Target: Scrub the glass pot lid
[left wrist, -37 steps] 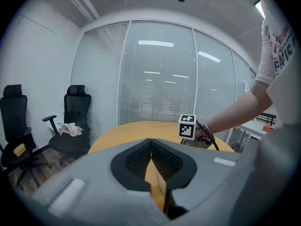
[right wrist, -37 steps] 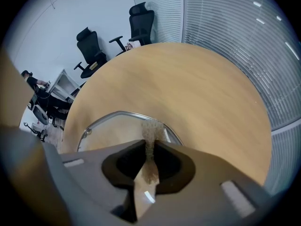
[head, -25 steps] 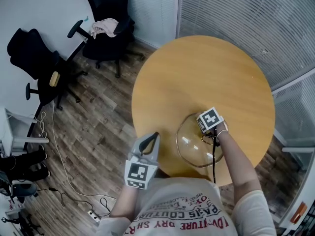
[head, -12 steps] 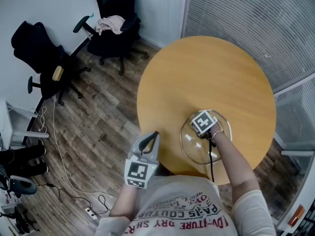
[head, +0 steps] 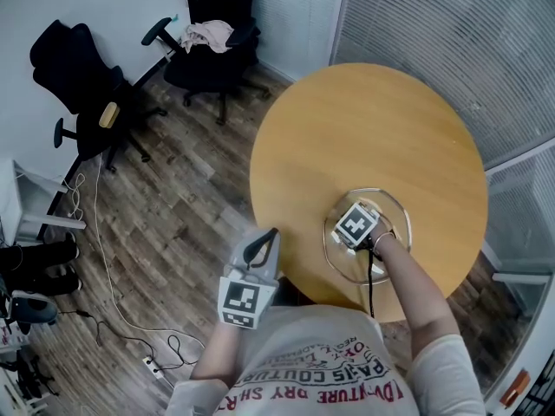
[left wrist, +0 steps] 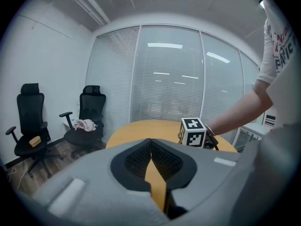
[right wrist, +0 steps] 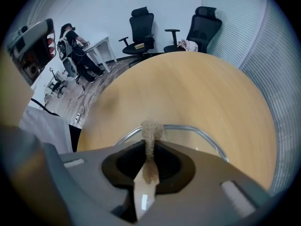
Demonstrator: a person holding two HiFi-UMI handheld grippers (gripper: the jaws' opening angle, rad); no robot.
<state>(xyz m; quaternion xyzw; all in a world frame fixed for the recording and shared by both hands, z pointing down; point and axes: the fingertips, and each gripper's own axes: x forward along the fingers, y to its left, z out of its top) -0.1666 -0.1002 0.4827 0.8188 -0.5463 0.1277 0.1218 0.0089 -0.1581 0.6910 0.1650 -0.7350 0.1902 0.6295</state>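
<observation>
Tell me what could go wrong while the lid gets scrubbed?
The lid lies loose on the table, fairly near the edge, and the left gripper is off to the side, not steadying it. Pushing with the pad in the right gripper might slide it, maybe onto the floor.

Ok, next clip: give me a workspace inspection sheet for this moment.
Surface: round wooden table, holding only the lid.
Job's things: glass pot lid lying on the table's near side; tan scrub pad over it.
Clutter: nothing seen on the table.
Grippers: right gripper shut on the scrub pad, above the lid; left gripper shut, empty, held off the table.
Cables: black cable along the right forearm; white cable and power strip on the floor.
Surroundings: two black office chairs, one holding a cloth; blinds.
</observation>
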